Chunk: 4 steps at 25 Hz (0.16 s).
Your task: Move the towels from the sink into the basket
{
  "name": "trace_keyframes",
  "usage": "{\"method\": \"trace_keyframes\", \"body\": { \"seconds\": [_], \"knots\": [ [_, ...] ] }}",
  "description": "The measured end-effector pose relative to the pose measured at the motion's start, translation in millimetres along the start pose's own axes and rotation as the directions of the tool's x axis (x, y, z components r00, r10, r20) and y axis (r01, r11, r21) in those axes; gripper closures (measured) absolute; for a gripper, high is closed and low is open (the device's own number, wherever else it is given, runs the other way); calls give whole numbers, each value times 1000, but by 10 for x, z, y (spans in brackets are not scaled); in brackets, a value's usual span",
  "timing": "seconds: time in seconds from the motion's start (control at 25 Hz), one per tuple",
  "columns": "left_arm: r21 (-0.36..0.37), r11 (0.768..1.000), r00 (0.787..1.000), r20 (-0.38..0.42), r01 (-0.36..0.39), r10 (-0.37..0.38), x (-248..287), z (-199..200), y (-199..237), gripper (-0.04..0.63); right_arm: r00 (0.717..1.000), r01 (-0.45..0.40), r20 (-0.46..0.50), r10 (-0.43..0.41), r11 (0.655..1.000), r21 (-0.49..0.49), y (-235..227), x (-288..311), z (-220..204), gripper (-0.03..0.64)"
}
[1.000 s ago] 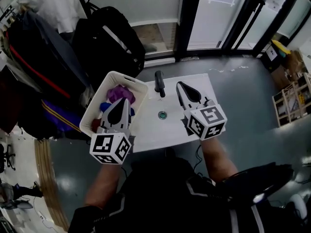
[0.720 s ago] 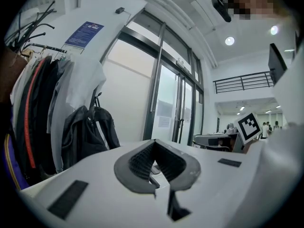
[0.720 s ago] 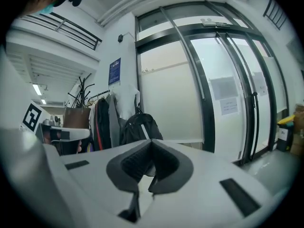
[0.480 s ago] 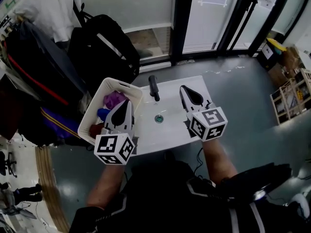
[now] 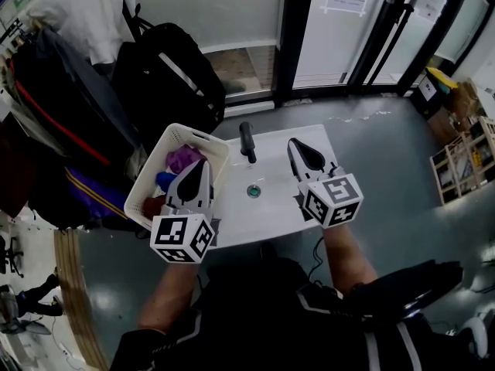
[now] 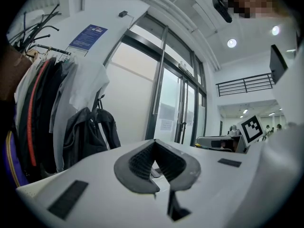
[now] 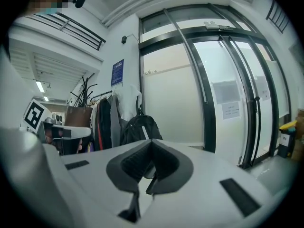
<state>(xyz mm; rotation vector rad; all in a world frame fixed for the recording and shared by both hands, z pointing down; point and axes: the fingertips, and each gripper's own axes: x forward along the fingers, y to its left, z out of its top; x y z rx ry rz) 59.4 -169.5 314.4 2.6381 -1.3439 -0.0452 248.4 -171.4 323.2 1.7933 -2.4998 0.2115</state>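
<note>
Towels [image 5: 182, 161] of purple, blue and red cloth lie in the white plastic basket [image 5: 203, 139] left of the white sink [image 5: 267, 215]; left gripper [image 5: 203, 164] and right gripper [image 5: 294, 142] both have jaws pressed together, empty.

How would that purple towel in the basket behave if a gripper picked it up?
Probably floppy: the purple towel lies crumpled in the basket, so it would likely drape from a grip. It is likely light for its size, being soft cloth. It should not roll or break, though it may drag the blue towel beside it.
</note>
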Motion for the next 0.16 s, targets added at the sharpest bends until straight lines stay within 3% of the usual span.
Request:
{"method": "trace_keyframes", "body": {
  "seconds": [0.16],
  "knots": [
    [10,1000,1000,10,7,-7,12,40,27,592,1000,-5,7,5,1000,-4,38,23,11,611]
  ]
}}
